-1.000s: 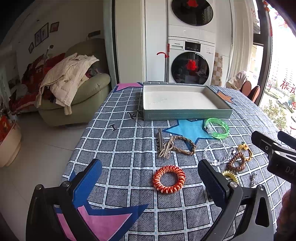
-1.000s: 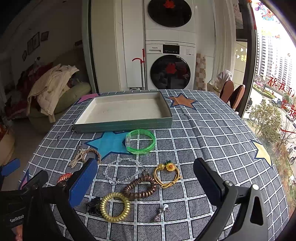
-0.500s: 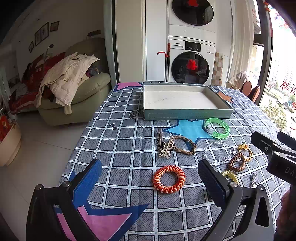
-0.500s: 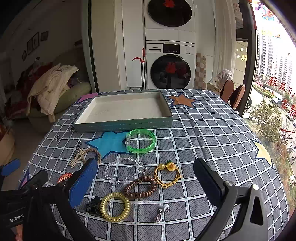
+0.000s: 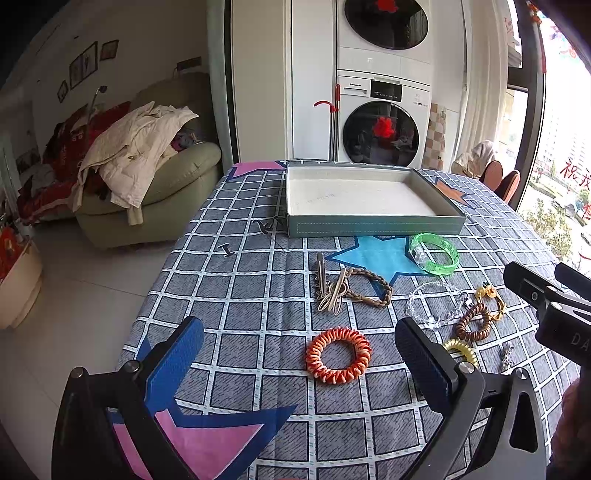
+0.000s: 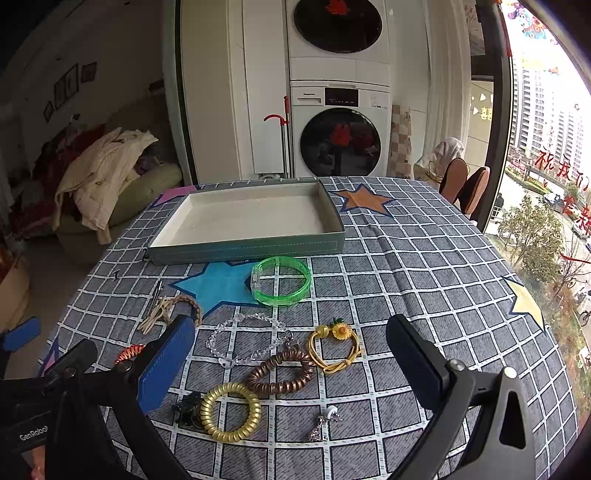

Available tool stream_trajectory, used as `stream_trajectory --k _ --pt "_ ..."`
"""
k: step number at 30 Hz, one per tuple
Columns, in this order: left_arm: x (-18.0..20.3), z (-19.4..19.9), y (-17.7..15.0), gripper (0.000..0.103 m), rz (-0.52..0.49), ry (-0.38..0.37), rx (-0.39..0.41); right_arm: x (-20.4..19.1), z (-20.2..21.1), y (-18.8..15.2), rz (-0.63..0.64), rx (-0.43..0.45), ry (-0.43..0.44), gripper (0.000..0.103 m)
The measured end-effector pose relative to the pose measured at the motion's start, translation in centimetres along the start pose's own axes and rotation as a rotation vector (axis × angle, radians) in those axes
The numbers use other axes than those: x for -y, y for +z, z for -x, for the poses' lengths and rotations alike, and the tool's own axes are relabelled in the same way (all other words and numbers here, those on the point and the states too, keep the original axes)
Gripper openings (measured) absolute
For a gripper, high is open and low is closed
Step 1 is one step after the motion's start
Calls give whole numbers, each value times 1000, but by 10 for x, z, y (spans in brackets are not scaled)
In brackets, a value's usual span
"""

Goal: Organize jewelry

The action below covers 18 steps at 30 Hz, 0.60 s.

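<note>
Tabletop (image 6: 424, 258) carries an empty tray (image 6: 251, 248) at the far side; jewelry lies loose before it. Left claw (image 5: 299, 354) and right claw (image 6: 291, 354) hover spread wide, holding nothing. Sorting appears not begun. Likely next: descend on the orange coil band (image 5: 338, 355), or the brown coil band (image 6: 280, 376).

Ahead of you a washer (image 5: 382, 134) stands under a dryer (image 5: 386, 22) in a white cabinet wall (image 5: 314, 81), with a red-handled mop (image 5: 334, 125) leaning just beside them. To your left a green sofa (image 5: 155, 192) heaped with clothes (image 5: 133, 155) sits on a pale tiled floor (image 5: 74, 288) below framed pictures (image 5: 88, 64). To your right daylight pours through a tall window (image 6: 546, 155), brown chairs (image 6: 465, 184) near it, and the table wears a grey checked cloth (image 6: 424, 266) with coloured stars.
</note>
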<state>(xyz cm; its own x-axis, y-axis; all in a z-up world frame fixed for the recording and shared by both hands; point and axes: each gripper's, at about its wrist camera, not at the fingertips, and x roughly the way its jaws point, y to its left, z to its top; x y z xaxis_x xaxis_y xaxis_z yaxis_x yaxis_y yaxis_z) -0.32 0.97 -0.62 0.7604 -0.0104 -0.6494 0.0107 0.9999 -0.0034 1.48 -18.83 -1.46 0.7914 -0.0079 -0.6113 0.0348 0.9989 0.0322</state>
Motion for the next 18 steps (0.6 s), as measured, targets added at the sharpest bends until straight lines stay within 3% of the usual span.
stream_trajectory --k 18 --pt "0 -1 3 103 1 -4 -20 4 -3 1 -10 -12 5 103"
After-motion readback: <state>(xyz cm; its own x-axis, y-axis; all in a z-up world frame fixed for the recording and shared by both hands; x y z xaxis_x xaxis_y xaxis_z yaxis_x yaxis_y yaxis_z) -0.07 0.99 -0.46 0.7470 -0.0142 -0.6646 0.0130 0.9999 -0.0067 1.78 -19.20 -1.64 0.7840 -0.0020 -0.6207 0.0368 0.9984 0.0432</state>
